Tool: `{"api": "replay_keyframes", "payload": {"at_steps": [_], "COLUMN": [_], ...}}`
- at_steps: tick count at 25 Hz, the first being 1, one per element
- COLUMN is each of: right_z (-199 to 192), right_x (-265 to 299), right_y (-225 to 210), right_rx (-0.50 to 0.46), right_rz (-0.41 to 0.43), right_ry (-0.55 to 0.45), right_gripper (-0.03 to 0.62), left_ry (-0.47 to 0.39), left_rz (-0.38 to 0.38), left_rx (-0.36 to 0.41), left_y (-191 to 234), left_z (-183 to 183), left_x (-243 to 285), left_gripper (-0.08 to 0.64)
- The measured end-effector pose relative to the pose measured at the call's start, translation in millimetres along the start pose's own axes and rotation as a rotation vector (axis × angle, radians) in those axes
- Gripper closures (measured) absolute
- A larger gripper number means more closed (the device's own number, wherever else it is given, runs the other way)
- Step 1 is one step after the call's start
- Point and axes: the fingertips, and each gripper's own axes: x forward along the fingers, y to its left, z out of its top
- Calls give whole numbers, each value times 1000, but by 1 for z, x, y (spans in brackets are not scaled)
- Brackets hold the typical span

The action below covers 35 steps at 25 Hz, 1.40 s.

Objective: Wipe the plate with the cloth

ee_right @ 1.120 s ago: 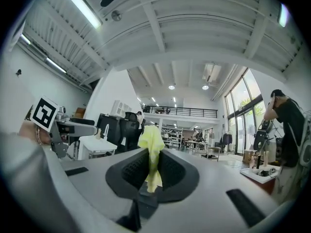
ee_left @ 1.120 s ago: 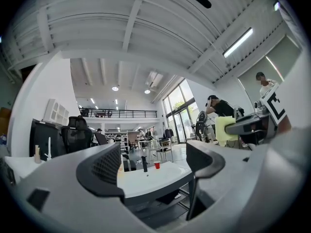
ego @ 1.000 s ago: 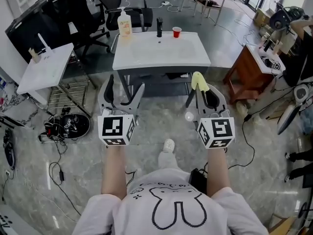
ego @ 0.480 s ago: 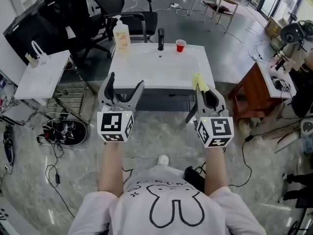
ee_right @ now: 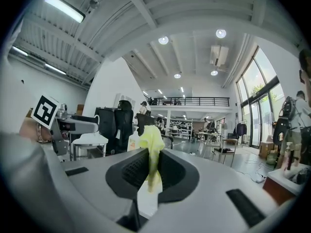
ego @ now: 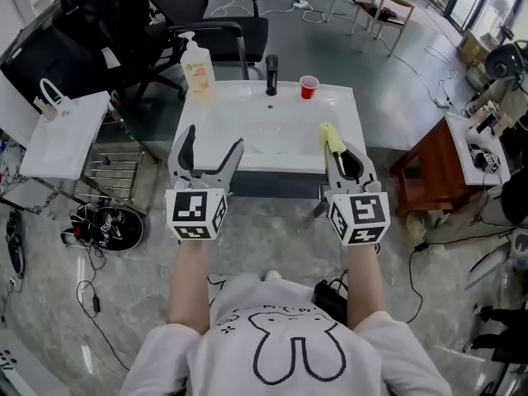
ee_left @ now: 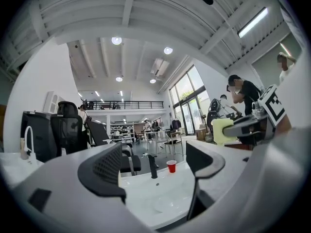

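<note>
The white sink (ego: 247,165) stands just beyond both grippers, and a faint pale round shape low in its basin (ee_left: 165,204) is probably the plate, though white on white it is hard to be sure. The left gripper (ego: 213,143) is released with nothing between its jaws, while the right gripper (ego: 340,151) is clenched on the yellow cloth (ego: 328,133). To wipe well, I would steady the plate with the left and bring the cloth's loose end flat onto it.

a workshop hall with office chairs (ego: 239,33), a mezzanine (ee_left: 124,104), tall windows (ee_right: 253,84).
</note>
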Motion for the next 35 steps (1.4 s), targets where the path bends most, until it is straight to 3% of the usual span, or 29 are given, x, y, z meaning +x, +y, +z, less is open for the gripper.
{"api": "replay_keyframes", "payload": {"at_steps": [9, 24, 35], "right_z": [-56, -161, -266], "right_x": [68, 212, 269], "right_y": [1, -15, -10], "right_rx": [11, 45, 130], "right_rz": [39, 85, 146], "right_ry": [142, 439, 782], "right_gripper": [541, 541, 541], "left_ry": [98, 286, 426], "left_rz": [-7, -102, -194], "left_rx": [-45, -135, -230], "left_y": [28, 74, 89], "left_z": [-56, -160, -235], "left_x": [51, 177, 231], "left_gripper": [147, 147, 147]}}
